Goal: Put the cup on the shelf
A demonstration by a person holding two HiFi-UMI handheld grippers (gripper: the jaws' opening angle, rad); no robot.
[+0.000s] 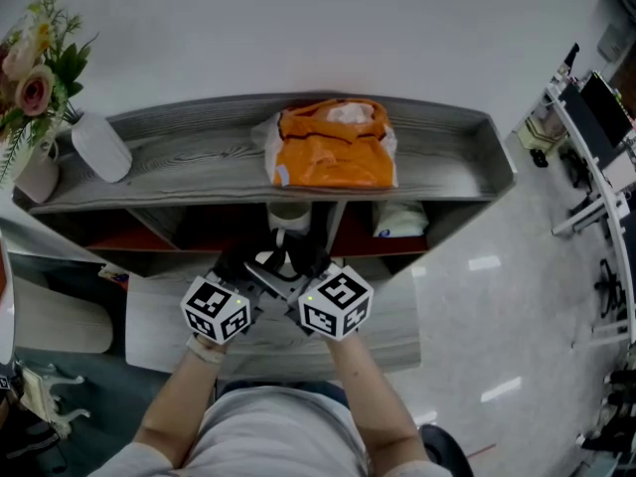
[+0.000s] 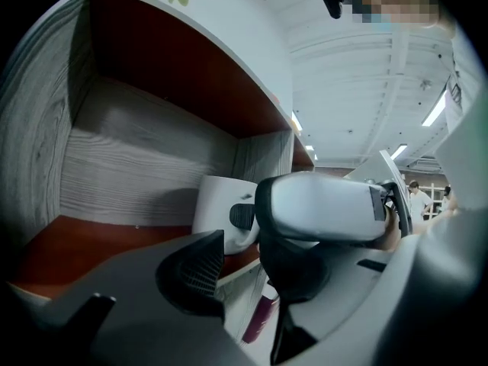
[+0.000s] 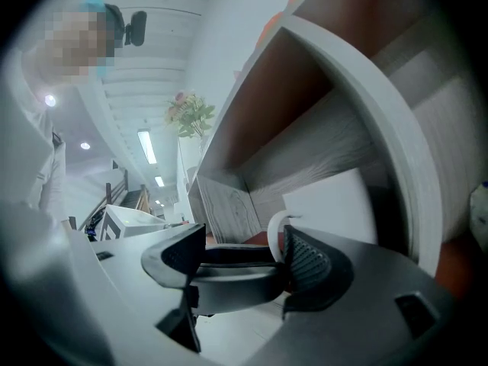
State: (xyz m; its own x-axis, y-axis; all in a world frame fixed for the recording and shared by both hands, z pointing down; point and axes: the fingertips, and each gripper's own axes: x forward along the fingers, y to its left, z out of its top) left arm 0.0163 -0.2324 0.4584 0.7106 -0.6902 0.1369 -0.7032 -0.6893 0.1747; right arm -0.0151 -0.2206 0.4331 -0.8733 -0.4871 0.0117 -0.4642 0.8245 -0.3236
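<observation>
Closest to me is my left gripper (image 2: 238,269), low down in front of the shelf (image 1: 199,152). Its jaws are spread a little and they pinch nothing. I only see a lower part of the shelf through the gap. This gripper has no job right now. I think it should pull straight back from the cup and not swing sideways.

Next comes the cup (image 2: 221,204). It is white and looks upright. It stands on the red floor (image 2: 76,242) of the space under the shelf's top, near the front. So I think the cup is already where it belongs, and the step now is letting go.

On the right is my right gripper (image 3: 244,261). Its jaws are spread wide too. The thin cup handle (image 3: 274,231) sits between them, right beside the right-hand pad. I cannot tell if they touch. One jaw of the left gripper crosses that gap as well.

The handle is the tricky bit. If I pull back crooked, a pad could hook it and drag the cup off the edge. I should hold the jaws wide and slide back slowly in a straight line. I should also move one gripper at a time, so they don't bump.
</observation>
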